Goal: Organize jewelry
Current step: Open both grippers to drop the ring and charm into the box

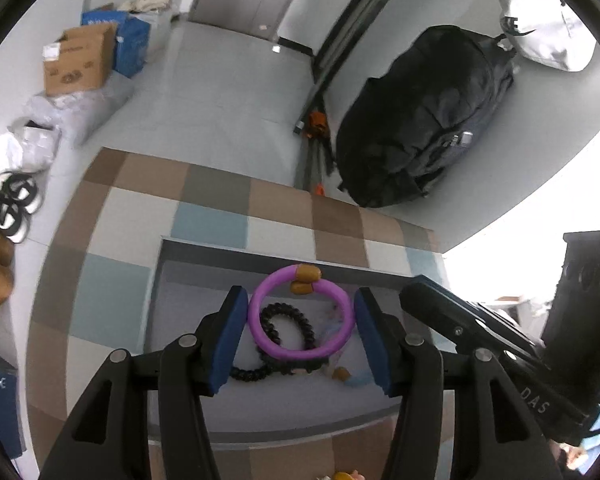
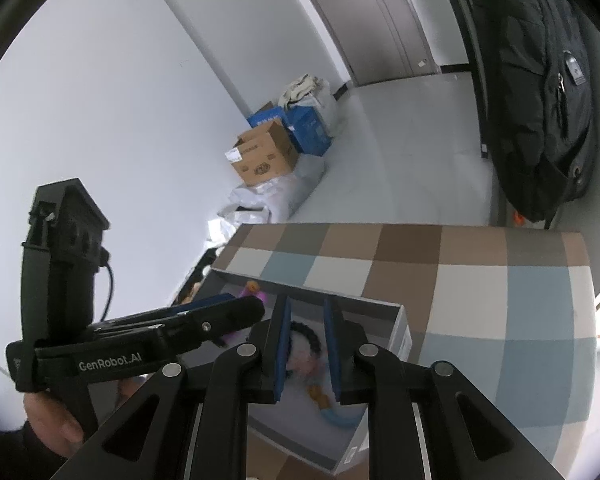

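The purple ring (image 1: pixel 301 313) lies flat in the grey box (image 1: pixel 259 249), on a black coil (image 1: pixel 285 330), straight ahead of the left gripper (image 1: pixel 300 336). That gripper is nearer; its blue pads stand apart, flanking the ring without pressing. The right gripper (image 2: pixel 307 354) hovers at the box's other end, nearly closed and empty.

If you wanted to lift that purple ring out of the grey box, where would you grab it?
Probably from above, across the purple ring itself: one finger outside its band, one inside the hole, on the plain left or right side. It lies flat in the grey box, so no edge stands up, and the amber beads at its far end are lumpy. The left gripper already straddles it, open.
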`<state>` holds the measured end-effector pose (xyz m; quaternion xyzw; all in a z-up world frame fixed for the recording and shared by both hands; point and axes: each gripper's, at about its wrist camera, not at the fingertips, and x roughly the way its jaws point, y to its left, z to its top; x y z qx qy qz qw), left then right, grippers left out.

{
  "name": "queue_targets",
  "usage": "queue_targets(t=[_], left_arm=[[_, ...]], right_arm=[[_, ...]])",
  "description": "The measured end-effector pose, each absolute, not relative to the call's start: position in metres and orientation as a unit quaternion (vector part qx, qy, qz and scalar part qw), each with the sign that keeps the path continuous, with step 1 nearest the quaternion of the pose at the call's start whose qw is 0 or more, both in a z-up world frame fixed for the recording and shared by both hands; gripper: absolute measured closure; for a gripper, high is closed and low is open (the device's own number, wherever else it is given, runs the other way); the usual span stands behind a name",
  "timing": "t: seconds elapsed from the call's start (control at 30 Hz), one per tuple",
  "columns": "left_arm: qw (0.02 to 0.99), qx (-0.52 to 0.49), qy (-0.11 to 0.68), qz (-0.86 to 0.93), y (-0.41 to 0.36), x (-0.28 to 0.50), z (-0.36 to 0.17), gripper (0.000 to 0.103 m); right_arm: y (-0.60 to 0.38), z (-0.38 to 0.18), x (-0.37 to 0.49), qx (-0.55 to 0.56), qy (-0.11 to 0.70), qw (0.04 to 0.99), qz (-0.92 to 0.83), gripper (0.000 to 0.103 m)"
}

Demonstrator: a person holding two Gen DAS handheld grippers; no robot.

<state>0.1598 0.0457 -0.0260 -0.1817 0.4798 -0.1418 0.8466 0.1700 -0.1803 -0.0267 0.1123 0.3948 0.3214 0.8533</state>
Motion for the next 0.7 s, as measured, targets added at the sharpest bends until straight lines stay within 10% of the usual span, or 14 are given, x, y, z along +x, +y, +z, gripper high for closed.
queue_targets(t=[0.07,0.2,0.7], left_arm=[[0.850,-0.178,0.476,-0.141,0.044,0.159,-0.023,0.042],[0.856,-0.169,0.468,-0.141,0.041,0.156,-0.019,0.037],[0.875,-0.143,0.449,-0.106,0.046,0.136,-0.008,0.037]], right_arm=[[-0.182,-0.023,0.167,0.114,0.384,0.857,0.325,0.081],[-0.189,-0.017,0.161,0.116,0.363,0.869,0.315,0.037],[-0.196,-0.017,0.147,0.116,0.357,0.875,0.305,0.005]])
